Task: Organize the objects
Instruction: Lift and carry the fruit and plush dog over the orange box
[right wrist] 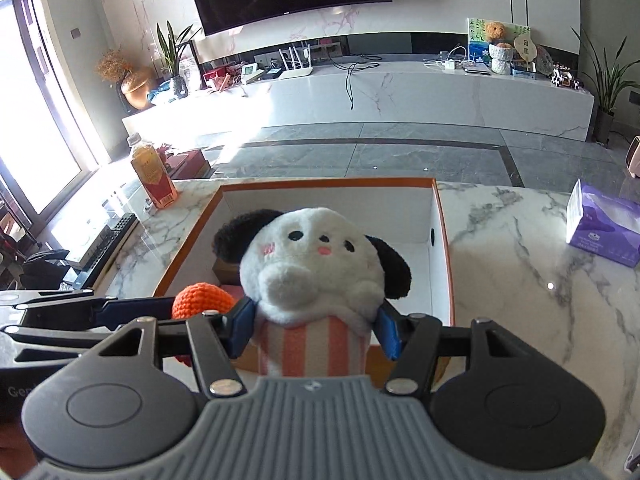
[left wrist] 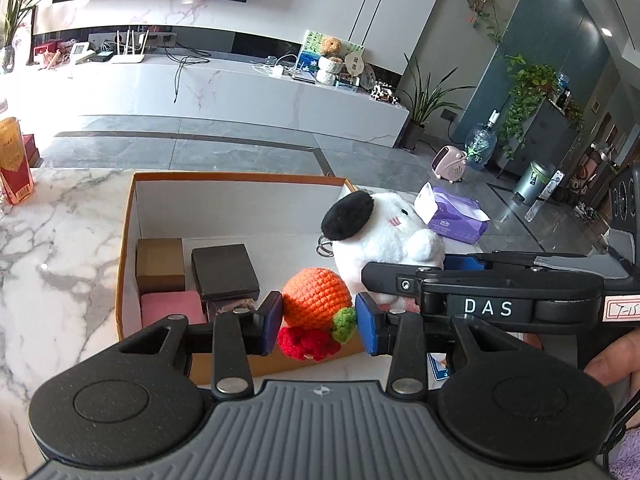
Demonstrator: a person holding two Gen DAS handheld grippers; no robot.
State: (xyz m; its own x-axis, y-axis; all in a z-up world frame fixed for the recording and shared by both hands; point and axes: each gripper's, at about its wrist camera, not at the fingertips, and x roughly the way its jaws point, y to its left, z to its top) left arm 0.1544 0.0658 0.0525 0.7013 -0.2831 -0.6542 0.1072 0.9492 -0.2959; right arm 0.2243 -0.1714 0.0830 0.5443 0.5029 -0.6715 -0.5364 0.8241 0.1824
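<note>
My left gripper (left wrist: 319,322) is shut on a crocheted orange fruit (left wrist: 316,298) with green and red knitted bits hanging below it; both blue pads press its sides. In the right wrist view my right gripper (right wrist: 316,332) is shut on the pink-striped body of a white plush dog (right wrist: 316,256) with black ears. Both toys hang side by side above the near end of an orange-rimmed white box (left wrist: 130,216). The dog (left wrist: 380,232) sits just right of the fruit, and the fruit (right wrist: 202,300) just left of the dog.
In the box's near left corner lie a brown box (left wrist: 160,264), a black box (left wrist: 224,272) and a pink item (left wrist: 172,308). On the marble table (right wrist: 520,280) stand an orange drink bottle (right wrist: 152,176) at far left and a purple tissue pack (right wrist: 604,228) at right.
</note>
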